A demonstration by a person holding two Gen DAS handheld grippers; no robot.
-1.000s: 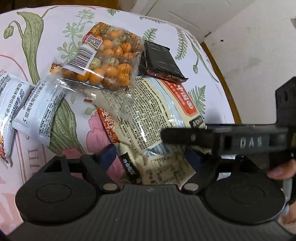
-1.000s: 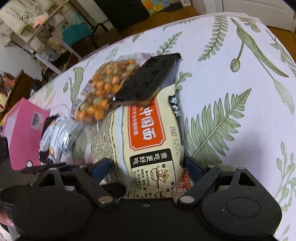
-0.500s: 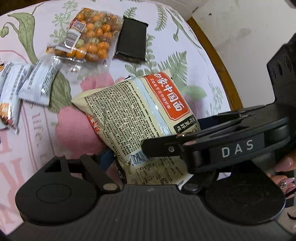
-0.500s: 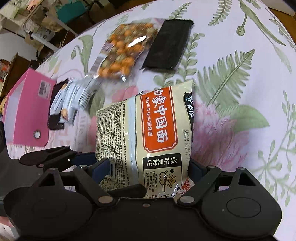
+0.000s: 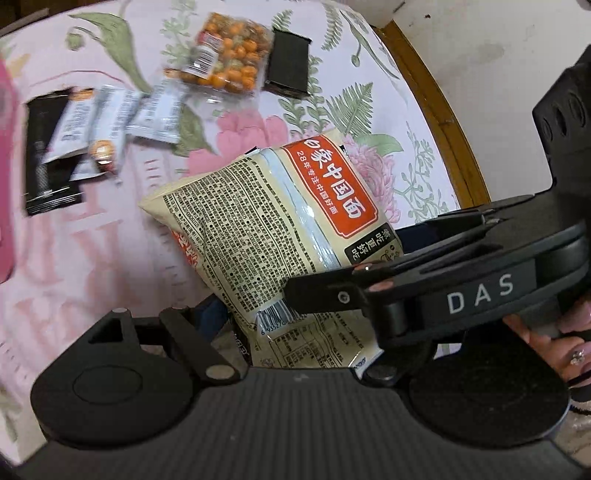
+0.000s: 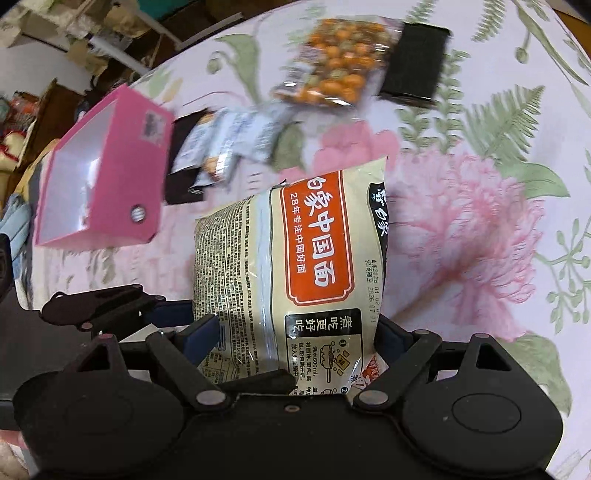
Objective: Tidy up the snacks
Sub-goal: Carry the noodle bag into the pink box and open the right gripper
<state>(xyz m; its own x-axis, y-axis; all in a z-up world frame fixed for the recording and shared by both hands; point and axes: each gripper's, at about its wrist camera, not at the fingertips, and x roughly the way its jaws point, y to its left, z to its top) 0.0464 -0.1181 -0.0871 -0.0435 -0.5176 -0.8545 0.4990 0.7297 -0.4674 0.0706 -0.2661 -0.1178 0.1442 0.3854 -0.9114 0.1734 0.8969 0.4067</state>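
Observation:
A cream noodle packet with an orange label (image 5: 280,229) is held up above the floral tablecloth. Both grippers are shut on its near end: my left gripper (image 5: 295,325) from the left side, my right gripper (image 6: 295,332) from the right side. The packet also shows in the right wrist view (image 6: 291,266). The right gripper's body crosses the left wrist view (image 5: 461,291). On the cloth lie a clear bag of orange nuts (image 5: 225,62), a black packet (image 5: 288,68) and several white sachets (image 5: 110,118). A pink box (image 6: 99,173) stands open at the left.
The round table's wooden rim (image 5: 439,122) runs along the right, with a white wall beyond. A dark flat packet (image 5: 44,158) lies under the sachets. Shelves and clutter (image 6: 74,33) stand past the table's far left edge.
Both grippers have lifted the noodle packet off the cloth and drawn it back and leftward. The nut bag and black packet stay behind, farther off. The pink box has come nearer.

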